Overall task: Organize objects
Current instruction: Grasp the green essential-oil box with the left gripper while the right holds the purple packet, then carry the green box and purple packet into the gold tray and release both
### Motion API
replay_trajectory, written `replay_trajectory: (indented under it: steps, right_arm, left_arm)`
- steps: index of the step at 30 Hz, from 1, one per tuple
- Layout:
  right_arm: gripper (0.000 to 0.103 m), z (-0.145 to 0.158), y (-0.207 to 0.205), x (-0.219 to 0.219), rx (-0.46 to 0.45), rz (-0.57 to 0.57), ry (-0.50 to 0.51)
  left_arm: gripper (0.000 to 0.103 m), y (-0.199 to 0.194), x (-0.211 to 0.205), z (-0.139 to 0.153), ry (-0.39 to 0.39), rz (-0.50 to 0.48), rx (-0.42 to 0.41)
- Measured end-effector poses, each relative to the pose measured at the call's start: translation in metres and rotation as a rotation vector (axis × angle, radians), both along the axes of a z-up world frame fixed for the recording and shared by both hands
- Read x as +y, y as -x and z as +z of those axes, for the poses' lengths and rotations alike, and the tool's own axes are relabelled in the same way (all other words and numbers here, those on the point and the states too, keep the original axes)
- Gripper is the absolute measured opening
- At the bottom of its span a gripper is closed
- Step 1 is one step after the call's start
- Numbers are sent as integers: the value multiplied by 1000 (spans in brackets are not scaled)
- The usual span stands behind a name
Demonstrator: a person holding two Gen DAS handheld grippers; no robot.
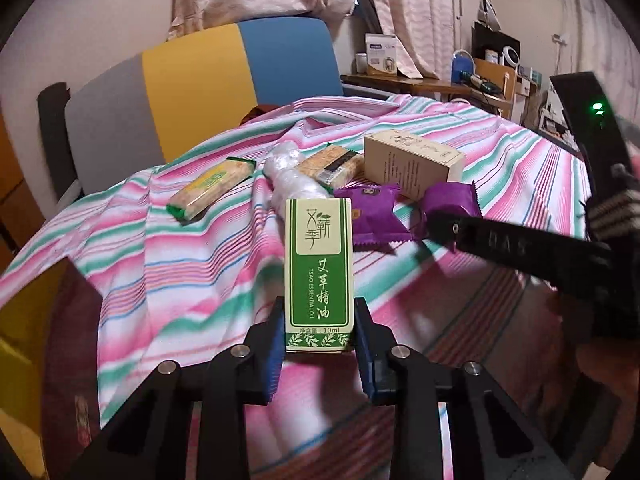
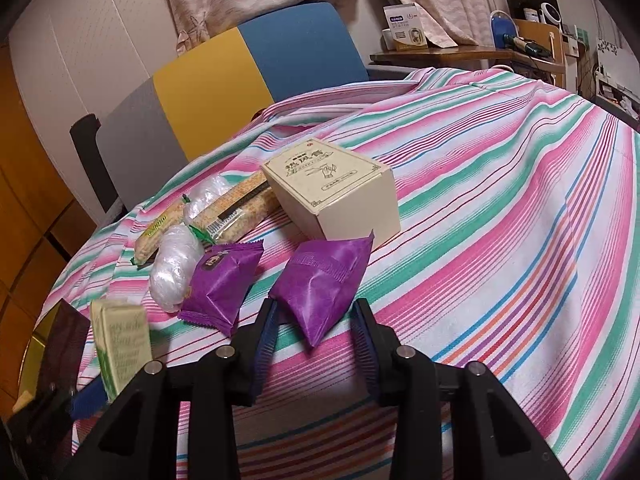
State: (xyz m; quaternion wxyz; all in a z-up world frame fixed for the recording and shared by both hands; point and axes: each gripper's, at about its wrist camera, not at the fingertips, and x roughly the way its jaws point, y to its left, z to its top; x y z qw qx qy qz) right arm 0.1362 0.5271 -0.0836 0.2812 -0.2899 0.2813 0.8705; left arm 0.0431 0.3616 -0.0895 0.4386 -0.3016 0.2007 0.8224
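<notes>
1. Striped pink, green and white cloth covers the table, with a grey, yellow and blue chair behind it and curtains beyond; take the cream box lying on the cloth as the landmark for everything else

2. Left gripper: its blue pads are closed on the lower end of the green essential oil box, which stands upright between them, well nearer the camera than the cream box; whether its base is resting on the cloth or lifted I cannot tell

3. Right gripper: fingers apart and holding nothing, straddling the near corner of a purple packet that lies just in front of the cream box; neither pad looks to be touching it

4. A second purple packet lies to the left of the first, still in front of the cream box; left of the cream box sit a clear plastic bundle and two grain snack bars, close together

5. To do this step well, I judge the right gripper should go further forward so the pads meet the packet's padded middle, not the thin crimped corner; close gently, since the foil looks slippery and soft

6. Keep the left grip firm and the tall box vertical; held so low, it could tilt

7. Mind the two grippers' paths; they work near each other in front of the cream box and could collide
</notes>
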Motion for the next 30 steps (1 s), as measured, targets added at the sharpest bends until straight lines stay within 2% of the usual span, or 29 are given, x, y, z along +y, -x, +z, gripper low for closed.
replay_trajectory:
  steps: [3,8,14,18,25,27,29,30]
  right_arm:
    - [51,4,-6,2,9,-34,-13]
    - [52,9,10,2,-46,4,-25]
    - [53,10,27,17,-91,-4,-11]
    - [43,4,27,20,-90,-11,0]
    - [42,8,12,-3,-57,30,-26]
    - [42,9,3,-12,-52,27,-41]
    - [42,11,-3,-18,-47,17,-56]
    - [42,11,-5,-19,-46,12,-58]
  left_arm:
    - [31,-2,-8,-1,-11,10,-12]
    - [31,-1,-15,-7,0,21,-50]
    - [31,-3,-24,-11,-6,32,-73]
    - [31,-5,-28,-11,-12,35,-76]
    - [32,-5,-28,-11,-8,37,-75]
    - [37,-3,-28,-11,-4,49,-79]
    - [47,1,-29,-10,-2,77,-92]
    - [47,5,-29,-9,-7,83,-115]
